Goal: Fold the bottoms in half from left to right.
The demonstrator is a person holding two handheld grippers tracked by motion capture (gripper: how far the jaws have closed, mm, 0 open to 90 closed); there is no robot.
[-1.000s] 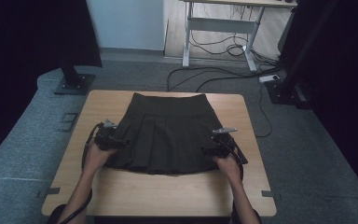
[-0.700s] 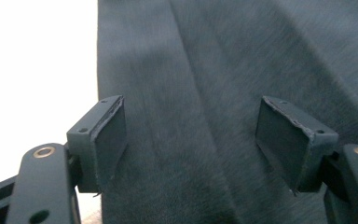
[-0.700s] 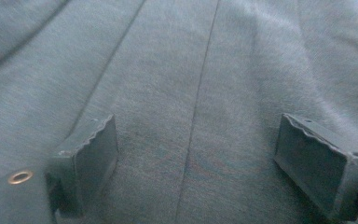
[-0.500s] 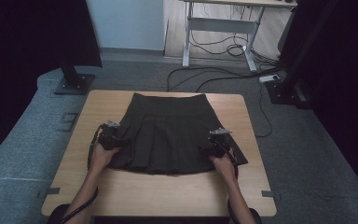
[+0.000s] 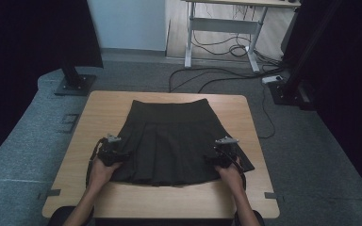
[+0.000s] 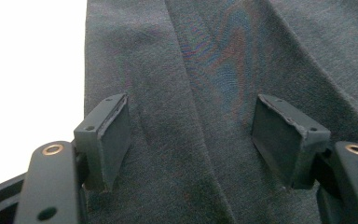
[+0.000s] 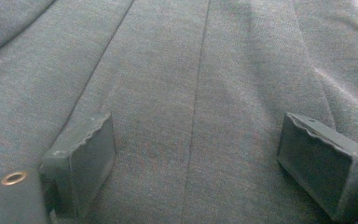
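Observation:
A dark pleated skirt (image 5: 169, 136) lies flat on the wooden table (image 5: 103, 108), waistband at the far side and hem toward the person. My left gripper (image 5: 117, 153) is over the skirt's left edge near the hem. Its jaws have just been closing a little but still stand apart, with the fabric (image 6: 191, 84) lying flat between the pads (image 6: 114, 135) and not pinched. My right gripper (image 5: 218, 154) is over the skirt's right side near the hem. It is open, and the pleated cloth (image 7: 191, 93) runs between its pads (image 7: 86, 158).
Bare table wood shows around the skirt, widest at the near edge (image 5: 169, 200). Beyond the table are grey carpet, a black stand base (image 5: 73, 84) at the far left, a desk frame (image 5: 221, 33) and cables (image 5: 217, 77) on the floor.
Both hands have moved toward the near hem and sunk onto the skirt. The left gripper's jaws look slightly narrower than before.

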